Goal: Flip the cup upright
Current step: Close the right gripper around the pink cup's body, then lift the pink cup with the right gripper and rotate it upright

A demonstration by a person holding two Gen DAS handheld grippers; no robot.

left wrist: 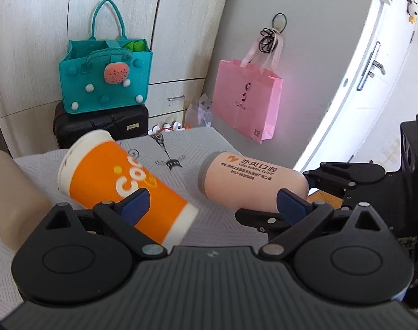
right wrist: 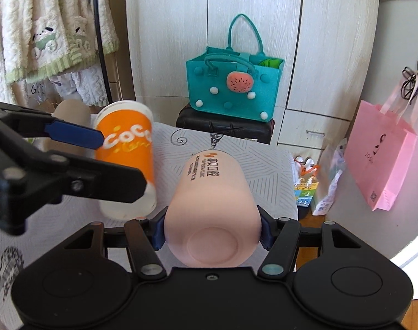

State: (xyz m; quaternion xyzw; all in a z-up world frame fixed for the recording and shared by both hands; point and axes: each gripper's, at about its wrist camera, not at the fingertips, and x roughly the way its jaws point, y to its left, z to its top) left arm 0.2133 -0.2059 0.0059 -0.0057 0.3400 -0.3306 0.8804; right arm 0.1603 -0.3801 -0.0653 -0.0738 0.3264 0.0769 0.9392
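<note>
An orange and white paper cup [left wrist: 120, 184] printed "CoCo" is tilted above the grey patterned table [left wrist: 181, 148], rim up and to the far left; it also shows in the right wrist view [right wrist: 126, 159]. My left gripper [left wrist: 211, 203] is open, its left fingertip [left wrist: 134, 203] against the orange cup's side. A pink cup [right wrist: 211, 206] with a dental clinic print lies on its side, base toward the right gripper; it also shows in the left wrist view [left wrist: 250, 181]. My right gripper [right wrist: 211, 231] is shut on the pink cup near its base.
A teal felt bag [right wrist: 233, 82] sits on a black case [right wrist: 225, 126] behind the table. A pink paper bag [left wrist: 247, 96] hangs on the door. A beige rounded object [left wrist: 13, 192] stands at the table's left. Towels [right wrist: 43, 35] hang at far left.
</note>
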